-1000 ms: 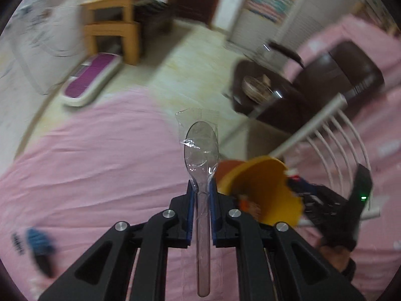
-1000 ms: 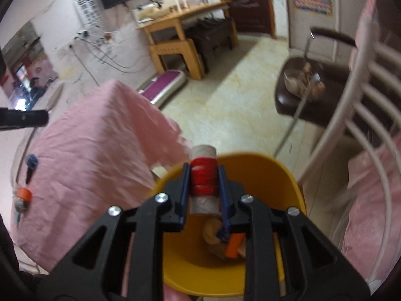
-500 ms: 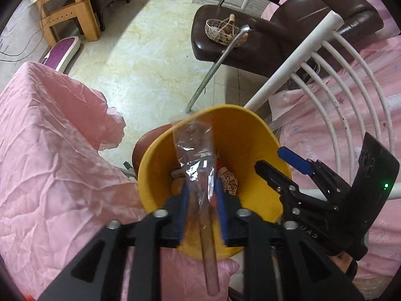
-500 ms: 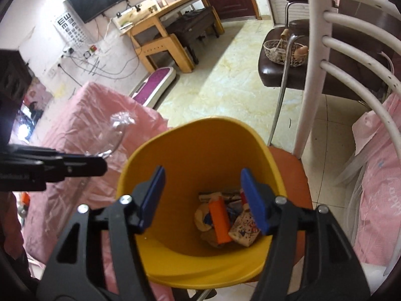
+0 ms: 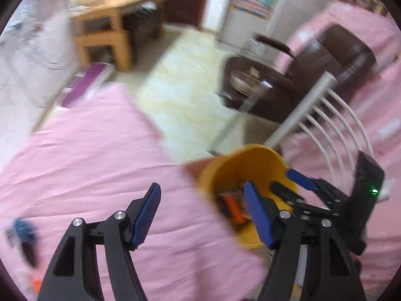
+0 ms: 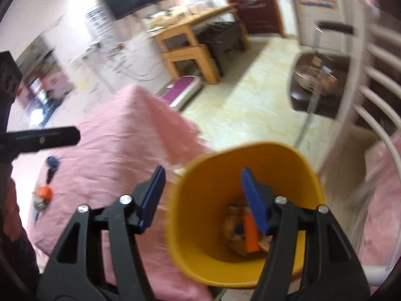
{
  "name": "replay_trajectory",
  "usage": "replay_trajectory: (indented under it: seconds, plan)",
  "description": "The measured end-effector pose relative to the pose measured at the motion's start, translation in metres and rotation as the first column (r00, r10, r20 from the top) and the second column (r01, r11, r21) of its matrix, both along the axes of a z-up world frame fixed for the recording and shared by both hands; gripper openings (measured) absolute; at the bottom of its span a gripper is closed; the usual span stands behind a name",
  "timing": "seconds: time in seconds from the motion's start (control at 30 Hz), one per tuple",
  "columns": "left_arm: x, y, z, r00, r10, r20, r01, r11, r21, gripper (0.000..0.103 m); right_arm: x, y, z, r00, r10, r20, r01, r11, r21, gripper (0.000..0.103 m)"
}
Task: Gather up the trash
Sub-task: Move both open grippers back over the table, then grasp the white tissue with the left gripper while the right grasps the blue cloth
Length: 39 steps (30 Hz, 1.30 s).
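Observation:
A yellow trash bin [image 5: 253, 163] [image 6: 283, 165] stands beside the pink-covered table [image 5: 87, 165] [image 6: 125, 135] and holds several scraps, one an orange piece [image 6: 249, 235]. My left gripper [image 5: 203, 215] is open and empty, over the table edge just left of the bin. My right gripper [image 6: 203, 195] is open and empty, its right finger over the bin mouth; it also shows in the left wrist view [image 5: 300, 185]. On the table lie a blue item [image 6: 51, 161] [image 5: 21, 228] and an orange-capped item [image 6: 43, 193].
A white slatted chair back [image 5: 325, 115] [image 6: 376, 95] stands right of the bin. A brown armchair [image 5: 300, 75] with a basket, a wooden desk [image 6: 190, 32] and a purple board [image 6: 183, 90] stand on the tiled floor beyond.
My left gripper let the wrapped plastic spoon go over the bin and has swung back left, open. My right gripper released the red-wrapped tube earlier and stays open at the bin.

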<state>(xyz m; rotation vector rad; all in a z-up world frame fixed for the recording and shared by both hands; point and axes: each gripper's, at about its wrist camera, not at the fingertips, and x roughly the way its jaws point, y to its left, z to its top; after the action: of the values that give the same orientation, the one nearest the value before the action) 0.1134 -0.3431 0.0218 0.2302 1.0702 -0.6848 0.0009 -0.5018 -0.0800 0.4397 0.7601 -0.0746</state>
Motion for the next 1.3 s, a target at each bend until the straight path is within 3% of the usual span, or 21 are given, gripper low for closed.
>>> replay_trajectory:
  seconds: [0.1, 0.3, 0.43, 0.53, 0.57, 0.63, 0.67, 0.87, 1.1, 1.13, 1.3]
  plan:
    - [0.019, 0.075, 0.021, 0.985, 0.147, 0.088, -0.150, 0.988, 0.023, 0.066, 0.025, 0.041, 0.020, 0.995, 0.096, 0.029, -0.096, 0.995, -0.024, 0.061]
    - [0.044, 0.203, 0.040, 0.928, 0.352, 0.122, -0.357, 0.934, 0.021, 0.065, 0.076, 0.125, 0.048, 0.956, 0.286, 0.059, -0.284, 0.958, -0.043, 0.061]
    - [0.045, 0.265, 0.036, 0.892, 0.430, 0.138, -0.441, 0.895, 0.062, 0.065, 0.106, 0.179, 0.058, 0.920, 0.390, 0.050, -0.386, 0.920, -0.072, 0.061]
    - [0.040, 0.297, 0.019, 0.883, 0.455, 0.119, -0.467, 0.878, 0.109, 0.066, 0.126, 0.215, 0.062, 0.890, 0.455, 0.037, -0.451, 0.889, -0.078, 0.061]
    - [0.039, 0.304, 0.013, 0.883, 0.457, 0.108, -0.467, 0.876, 0.119, 0.066, 0.130, 0.223, 0.063, 0.883, 0.467, 0.033, -0.464, 0.882, -0.078, 0.061]
    - [0.038, 0.318, 0.000, 0.884, 0.461, 0.077, -0.467, 0.874, 0.138, 0.066, 0.141, 0.245, 0.063, 0.866, 0.499, 0.020, -0.496, 0.865, -0.081, 0.081]
    - [0.036, 0.323, -0.006, 0.888, 0.456, 0.065, -0.461, 0.876, 0.145, 0.065, 0.145, 0.251, 0.062, 0.860, 0.510, 0.017, -0.507, 0.858, -0.081, 0.083]
    - [0.041, 0.323, -0.034, 0.908, 0.420, 0.005, -0.415, 0.896, 0.155, 0.065, 0.160, 0.290, 0.056, 0.825, 0.564, -0.027, -0.564, 0.821, -0.092, 0.083]
    - [0.042, 0.326, -0.047, 0.918, 0.396, -0.024, -0.392, 0.914, 0.102, 0.065, 0.166, 0.305, 0.054, 0.815, 0.576, -0.060, -0.579, 0.807, -0.114, 0.083]
    - [0.041, 0.325, -0.048, 0.919, 0.395, -0.024, -0.391, 0.916, 0.093, 0.064, 0.167, 0.305, 0.054, 0.813, 0.579, -0.061, -0.582, 0.805, -0.117, 0.083]
    - [0.035, 0.331, -0.051, 0.930, 0.361, -0.071, -0.365, 0.930, -0.040, 0.032, 0.172, 0.323, 0.048, 0.793, 0.602, -0.091, -0.608, 0.779, -0.153, 0.083]
